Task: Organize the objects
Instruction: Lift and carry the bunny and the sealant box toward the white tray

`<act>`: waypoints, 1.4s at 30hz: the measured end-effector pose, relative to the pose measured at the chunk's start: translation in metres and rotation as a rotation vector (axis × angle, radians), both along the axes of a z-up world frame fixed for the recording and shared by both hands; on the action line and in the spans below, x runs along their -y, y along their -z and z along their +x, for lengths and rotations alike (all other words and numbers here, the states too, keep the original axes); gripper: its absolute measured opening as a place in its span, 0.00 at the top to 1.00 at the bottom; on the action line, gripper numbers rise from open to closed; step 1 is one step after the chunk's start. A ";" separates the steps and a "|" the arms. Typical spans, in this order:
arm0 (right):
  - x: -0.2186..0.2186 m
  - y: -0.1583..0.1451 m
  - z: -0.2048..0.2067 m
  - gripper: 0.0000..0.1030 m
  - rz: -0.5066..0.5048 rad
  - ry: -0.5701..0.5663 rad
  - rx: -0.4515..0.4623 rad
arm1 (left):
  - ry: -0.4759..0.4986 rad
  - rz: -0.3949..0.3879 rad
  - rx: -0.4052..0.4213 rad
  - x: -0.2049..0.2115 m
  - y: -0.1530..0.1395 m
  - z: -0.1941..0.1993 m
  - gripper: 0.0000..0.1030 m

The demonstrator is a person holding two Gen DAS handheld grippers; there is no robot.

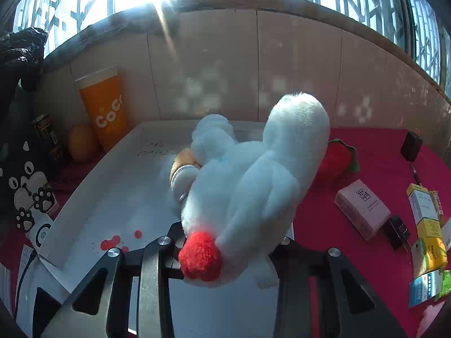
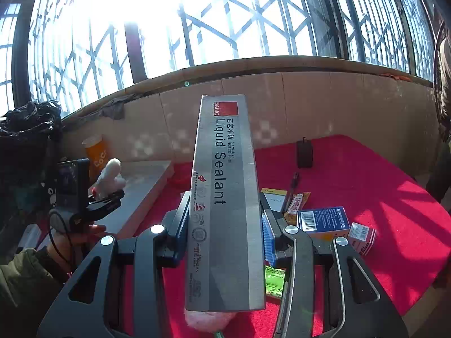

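My left gripper [image 1: 228,242] is shut on a white plush toy [image 1: 253,180] with a red pompom, held over the white box tray [image 1: 93,194]. A small tan plush [image 1: 181,166] lies in the tray beside it. My right gripper [image 2: 225,225] is shut on a long grey Liquid Sealant box [image 2: 225,186], held upright above the red cloth. In the right wrist view the left gripper with the white plush toy [image 2: 111,177] shows at the far left, over the white box tray [image 2: 146,186].
An orange Coco cup [image 1: 105,109], an orange fruit [image 1: 81,143] and a dark can [image 1: 48,140] stand left of the tray. A strawberry plush [image 1: 336,160], a pink box [image 1: 362,208] and several cartons [image 1: 425,225] lie on the red cloth. A black block [image 2: 304,153] stands further back.
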State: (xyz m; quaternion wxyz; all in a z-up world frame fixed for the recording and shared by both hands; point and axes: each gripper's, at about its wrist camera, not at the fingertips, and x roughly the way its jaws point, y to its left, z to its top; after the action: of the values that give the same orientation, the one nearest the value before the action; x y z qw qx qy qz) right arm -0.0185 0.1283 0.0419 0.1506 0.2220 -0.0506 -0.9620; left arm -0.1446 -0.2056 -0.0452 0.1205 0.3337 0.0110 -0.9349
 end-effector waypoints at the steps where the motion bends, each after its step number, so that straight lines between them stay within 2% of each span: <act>1: -0.003 0.000 -0.001 0.59 -0.005 0.003 0.005 | -0.004 -0.011 0.026 -0.002 0.005 -0.006 0.67; 3: -0.010 0.000 -0.004 0.59 -0.019 0.007 0.012 | -0.010 -0.028 0.019 -0.009 0.003 -0.008 0.66; 6: -0.020 -0.001 -0.005 0.59 -0.041 0.015 0.007 | 0.006 -0.032 0.064 -0.028 0.006 -0.009 0.66; 7: -0.023 -0.001 -0.005 0.59 -0.046 0.019 0.003 | 0.022 -0.014 0.061 -0.034 0.006 -0.007 0.66; 9: -0.026 0.000 -0.006 0.59 -0.043 0.029 0.000 | 0.033 0.086 0.055 -0.044 0.002 0.002 0.66; 10: -0.026 -0.001 -0.007 0.59 -0.040 0.030 0.005 | 0.029 0.107 0.037 -0.050 -0.004 0.009 0.66; 13: -0.025 -0.014 -0.012 0.59 -0.036 0.006 0.008 | 0.021 0.037 -0.074 -0.069 -0.038 0.034 0.65; 15: -0.019 -0.029 -0.008 0.59 -0.020 -0.005 -0.050 | -0.020 0.001 -0.133 -0.070 -0.062 0.051 0.65; 17: -0.008 -0.039 -0.003 0.59 -0.012 -0.023 -0.102 | -0.082 -0.044 -0.169 -0.067 -0.077 0.068 0.65; 19: 0.008 -0.037 0.000 0.59 -0.013 -0.058 -0.108 | -0.144 -0.091 -0.176 -0.057 -0.082 0.080 0.65; 22: 0.045 -0.018 -0.003 0.59 0.034 -0.127 -0.066 | -0.194 -0.110 -0.155 -0.033 -0.085 0.098 0.66; 24: 0.067 -0.016 -0.007 0.59 0.032 -0.179 -0.036 | -0.223 -0.115 -0.155 -0.015 -0.097 0.107 0.66; 26: 0.087 -0.029 -0.008 0.59 0.010 -0.221 -0.052 | -0.261 -0.121 -0.176 0.000 -0.111 0.116 0.66; 29: 0.108 -0.058 -0.004 0.59 -0.020 -0.243 -0.138 | -0.309 -0.140 -0.209 0.019 -0.125 0.127 0.66; 31: 0.121 -0.068 -0.001 0.59 -0.044 -0.268 -0.164 | -0.329 -0.130 -0.206 0.028 -0.121 0.132 0.66; 34: 0.140 -0.053 0.000 0.59 -0.050 -0.303 -0.123 | -0.351 -0.115 -0.172 0.034 -0.101 0.140 0.66; 36: 0.151 -0.036 -0.002 0.59 -0.029 -0.301 -0.082 | -0.354 -0.102 -0.151 0.036 -0.096 0.140 0.66; 38: 0.151 -0.035 -0.008 0.59 -0.030 -0.302 -0.048 | -0.333 -0.097 -0.163 0.035 -0.105 0.134 0.67; 40: 0.138 -0.051 -0.012 0.59 -0.052 -0.254 -0.090 | -0.317 -0.128 -0.218 0.024 -0.122 0.130 0.67; 42: 0.119 -0.068 -0.013 0.59 -0.070 -0.185 -0.149 | -0.272 -0.111 -0.250 0.013 -0.133 0.123 0.67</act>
State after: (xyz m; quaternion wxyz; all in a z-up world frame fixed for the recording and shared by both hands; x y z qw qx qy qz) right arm -0.0313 0.0092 0.1104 0.2495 0.1480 -0.0521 -0.9556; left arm -0.0214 -0.2184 0.0880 0.2618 0.2034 0.0191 -0.9433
